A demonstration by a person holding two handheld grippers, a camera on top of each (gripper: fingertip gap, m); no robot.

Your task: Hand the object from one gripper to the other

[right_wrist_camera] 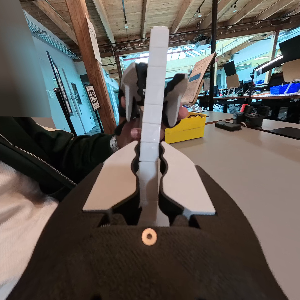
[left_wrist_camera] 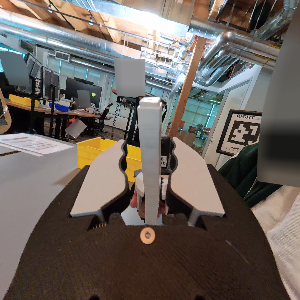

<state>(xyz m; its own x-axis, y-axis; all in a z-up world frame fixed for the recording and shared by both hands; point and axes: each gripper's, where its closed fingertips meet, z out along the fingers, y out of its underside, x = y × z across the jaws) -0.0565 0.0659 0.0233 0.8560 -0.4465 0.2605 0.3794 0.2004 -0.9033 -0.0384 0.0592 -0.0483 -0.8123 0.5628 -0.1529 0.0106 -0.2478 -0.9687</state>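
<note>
The object is a long white bar of stacked blocks (right_wrist_camera: pixel 155 90). My right gripper (right_wrist_camera: pixel 150 146) is shut on its lower end and holds it upright above the table. My left gripper (right_wrist_camera: pixel 151 103) shows farther off in the right wrist view, with its jaws open on either side of the bar's middle. In the left wrist view the bar (left_wrist_camera: pixel 150 146) stands between the spread fingers of my left gripper (left_wrist_camera: pixel 148 142), with a gap on each side. The right gripper (left_wrist_camera: pixel 139 183) shows behind the bar there, partly hidden, with a hand on it.
A yellow bin (right_wrist_camera: pixel 186 128) sits on the grey table (right_wrist_camera: pixel 235 170) and also shows in the left wrist view (left_wrist_camera: pixel 90 151). A paper sheet (left_wrist_camera: pixel 32 142) lies at the far left. Black devices (right_wrist_camera: pixel 227 125) sit at the table's back. A dark green sleeve (right_wrist_camera: pixel 48 154) is close by.
</note>
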